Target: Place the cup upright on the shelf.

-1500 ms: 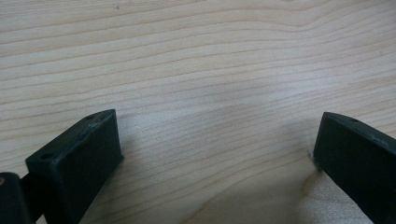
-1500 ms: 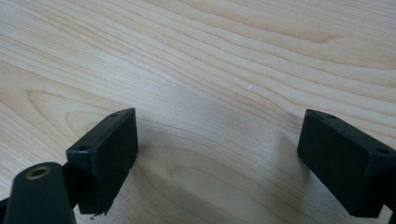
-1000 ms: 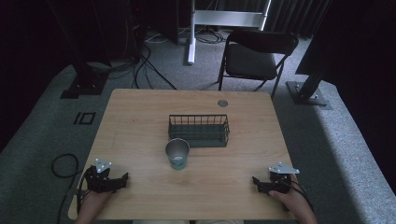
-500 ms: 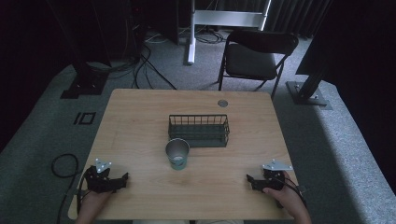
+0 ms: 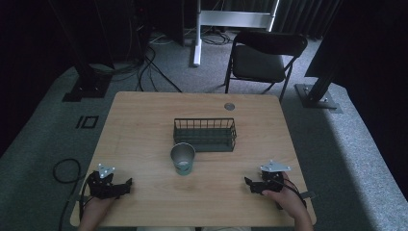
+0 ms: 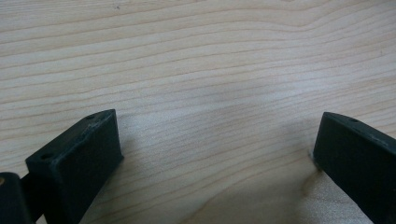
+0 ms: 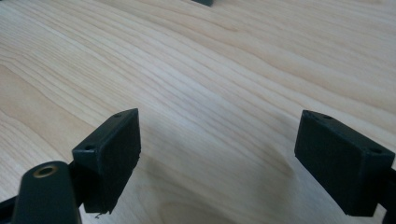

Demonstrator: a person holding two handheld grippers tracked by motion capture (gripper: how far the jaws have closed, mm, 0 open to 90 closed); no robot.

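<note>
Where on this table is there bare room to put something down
Bare wood lies left of the wire basket, right of it, and between the left gripper and right gripper. It is crowded mid-table, where the cup stands close before the basket.

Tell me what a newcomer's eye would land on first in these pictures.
Probably the grey-green cup standing upright near the middle of the wooden table, just in front of the dark wire basket. Next, the two black grippers at the near edge, the left gripper and the right gripper, both with jaws wide apart over bare wood. Beyond the table stands a dark folding chair.
</note>
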